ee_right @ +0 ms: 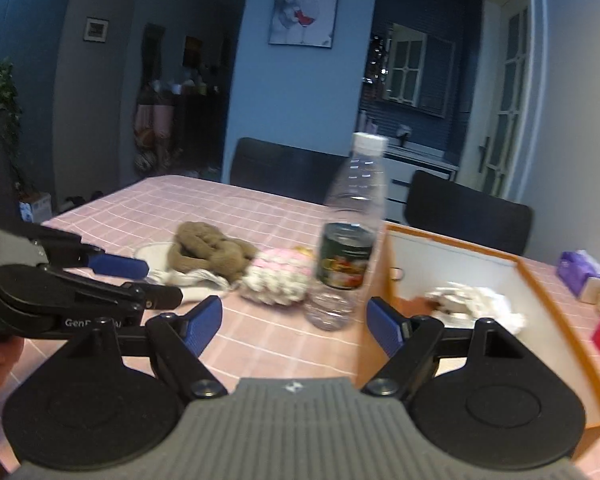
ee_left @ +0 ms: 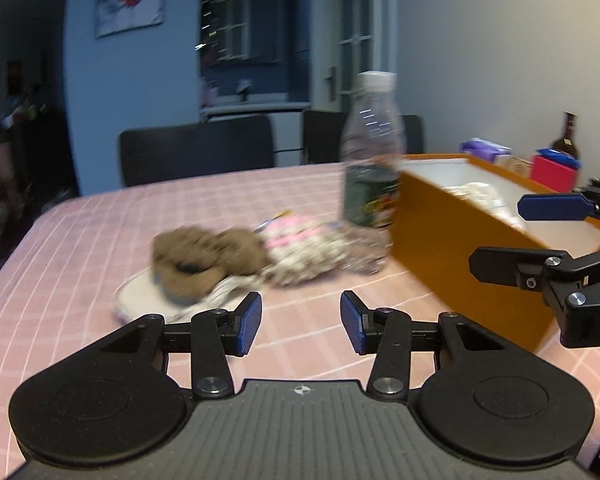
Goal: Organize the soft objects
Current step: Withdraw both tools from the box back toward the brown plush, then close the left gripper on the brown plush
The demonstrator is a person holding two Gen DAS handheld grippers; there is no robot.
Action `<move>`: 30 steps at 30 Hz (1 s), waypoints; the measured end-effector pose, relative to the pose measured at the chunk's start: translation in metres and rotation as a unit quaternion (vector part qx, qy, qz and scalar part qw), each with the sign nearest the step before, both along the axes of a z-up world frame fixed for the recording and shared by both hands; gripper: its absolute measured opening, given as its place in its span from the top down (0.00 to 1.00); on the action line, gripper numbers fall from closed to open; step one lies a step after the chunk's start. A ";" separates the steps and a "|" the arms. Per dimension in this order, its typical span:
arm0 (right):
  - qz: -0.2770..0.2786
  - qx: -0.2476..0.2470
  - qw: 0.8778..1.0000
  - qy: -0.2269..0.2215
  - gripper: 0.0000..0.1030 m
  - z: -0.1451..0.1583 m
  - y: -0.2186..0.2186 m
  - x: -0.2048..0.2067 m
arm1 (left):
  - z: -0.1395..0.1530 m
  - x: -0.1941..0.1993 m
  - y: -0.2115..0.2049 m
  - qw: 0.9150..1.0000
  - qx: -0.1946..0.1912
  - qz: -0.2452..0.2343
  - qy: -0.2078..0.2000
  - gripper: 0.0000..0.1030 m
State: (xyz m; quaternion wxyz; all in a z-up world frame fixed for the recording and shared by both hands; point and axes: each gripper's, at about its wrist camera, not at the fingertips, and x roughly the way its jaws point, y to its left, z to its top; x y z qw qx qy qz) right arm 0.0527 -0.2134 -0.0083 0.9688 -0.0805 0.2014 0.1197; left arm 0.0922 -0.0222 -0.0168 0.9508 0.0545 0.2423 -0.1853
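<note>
The brown plush scarf (ee_right: 208, 254) and pink-white knitted bundle (ee_right: 278, 276) lay mid-table, left of the orange box (ee_right: 548, 292) already holding a white cloth (ee_right: 476, 304). Both the left gripper (ee_left: 301, 322) and right gripper (ee_right: 294, 326) hovered released, empty. Best approached low from the left, since the water bottle (ee_right: 350, 232) stood between bundle and box.

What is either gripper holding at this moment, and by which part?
Nothing is held. The left gripper and the right gripper both stand open and empty above the table, short of the brown soft item and the pink-and-white one.
</note>
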 end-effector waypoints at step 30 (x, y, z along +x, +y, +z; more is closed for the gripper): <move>-0.095 0.050 0.990 0.096 0.36 -0.077 0.049 0.164 | -0.034 0.128 0.066 0.988 -0.029 0.099 0.116 0.37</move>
